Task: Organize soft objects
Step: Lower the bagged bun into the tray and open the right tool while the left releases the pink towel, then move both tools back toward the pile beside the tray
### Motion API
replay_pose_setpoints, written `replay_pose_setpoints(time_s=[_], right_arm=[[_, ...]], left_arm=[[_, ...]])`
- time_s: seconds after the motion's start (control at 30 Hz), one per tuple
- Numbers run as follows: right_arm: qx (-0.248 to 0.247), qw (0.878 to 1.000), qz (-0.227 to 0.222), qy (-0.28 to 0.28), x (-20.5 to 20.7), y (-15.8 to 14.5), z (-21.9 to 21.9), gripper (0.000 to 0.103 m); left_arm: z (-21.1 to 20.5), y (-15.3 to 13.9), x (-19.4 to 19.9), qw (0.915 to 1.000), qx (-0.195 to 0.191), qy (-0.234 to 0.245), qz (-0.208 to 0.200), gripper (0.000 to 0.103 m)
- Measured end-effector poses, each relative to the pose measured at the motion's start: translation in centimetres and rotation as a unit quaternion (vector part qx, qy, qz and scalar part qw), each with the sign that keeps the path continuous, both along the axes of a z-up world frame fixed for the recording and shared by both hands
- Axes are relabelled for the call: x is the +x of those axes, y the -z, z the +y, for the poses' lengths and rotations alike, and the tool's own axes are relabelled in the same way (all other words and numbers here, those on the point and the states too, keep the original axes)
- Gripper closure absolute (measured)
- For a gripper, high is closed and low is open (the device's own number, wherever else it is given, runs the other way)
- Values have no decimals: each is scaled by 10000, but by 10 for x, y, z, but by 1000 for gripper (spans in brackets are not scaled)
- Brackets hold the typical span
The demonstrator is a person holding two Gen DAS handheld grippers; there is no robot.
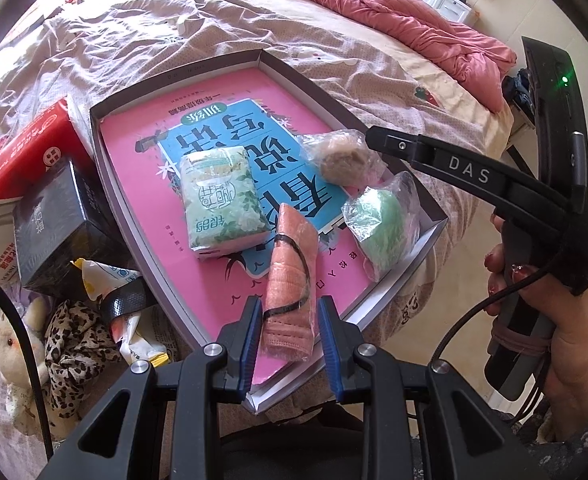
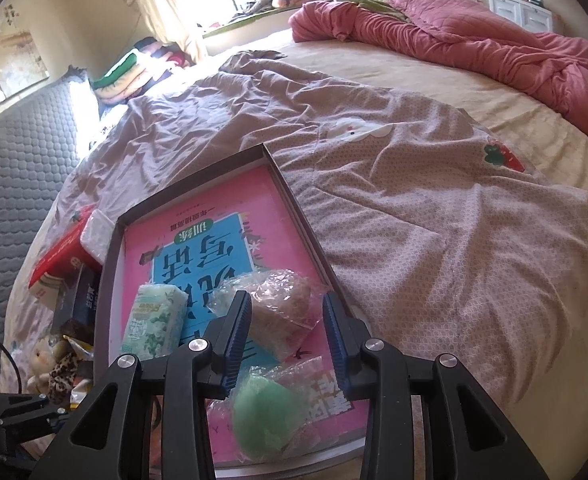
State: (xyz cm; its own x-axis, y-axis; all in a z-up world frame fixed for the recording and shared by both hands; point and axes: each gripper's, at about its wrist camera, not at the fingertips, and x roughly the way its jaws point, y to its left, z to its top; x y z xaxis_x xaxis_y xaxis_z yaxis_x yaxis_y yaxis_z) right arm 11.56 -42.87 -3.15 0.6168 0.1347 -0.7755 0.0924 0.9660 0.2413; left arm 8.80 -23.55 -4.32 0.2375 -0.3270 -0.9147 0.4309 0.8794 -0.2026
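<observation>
Over a rumpled bed (image 2: 434, 208), your left gripper (image 1: 287, 322) holds a rolled salmon-pink cloth bundle (image 1: 289, 276) tied with a black cord, its blue-padded fingers (image 1: 253, 336) narrowed onto the near end while the far end rests in the shallow box lid (image 1: 97, 120), on the pink workbook (image 1: 141, 184) that lines it. The roll looks light and springy; you would do best to pinch it across the thick middle, since the loose cord would slip if taken alone. Your right gripper (image 2: 287, 338) hangs above the same lid, fingers part open with nothing between them, and the tan puff in a clear bag (image 2: 281, 300) lies below the gap. That puff and the green puff in a clear bag (image 2: 265, 416) beside it are probably near weightless, and their crinkled film will slide, so squeeze through to the soft core instead of the plastic ears. The green tissue pack (image 1: 221, 200), lying flat on the workbook, is firmer and should take a grip across its short sides.
</observation>
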Motion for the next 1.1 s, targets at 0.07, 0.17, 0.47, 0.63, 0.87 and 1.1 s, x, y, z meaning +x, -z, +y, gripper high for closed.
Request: replay_pose_setpoints(time_s=[0.07,0.17,0.47,0.63,0.87,1.1], right_arm=[[52,10000,-27,9,-2,-2,-1,65],[112,9999,-13,0,-5,-4,-2,64],[143,9999,-68,-7,-15,-13,-1,63],[139,9998,-161,48,-21,-21,-4,58],[79,9997,-212,49,-26,-29,-4,58],[-8,9997,-244,-14,-29,-37,3,53]], left_arm=[[0,-3,-1,10000,2,-17,-39,74],[0,-6,-4,9999,43,-28,-108,74],[5,-19,-10,9995,18,-190,-266,74],[11,-28,-13,9989,-81,-306,-339,74],[16,-35,-17,9981,-50,-431,-431,74],[22,-42,-23,9968,117,-552,-568,71]])
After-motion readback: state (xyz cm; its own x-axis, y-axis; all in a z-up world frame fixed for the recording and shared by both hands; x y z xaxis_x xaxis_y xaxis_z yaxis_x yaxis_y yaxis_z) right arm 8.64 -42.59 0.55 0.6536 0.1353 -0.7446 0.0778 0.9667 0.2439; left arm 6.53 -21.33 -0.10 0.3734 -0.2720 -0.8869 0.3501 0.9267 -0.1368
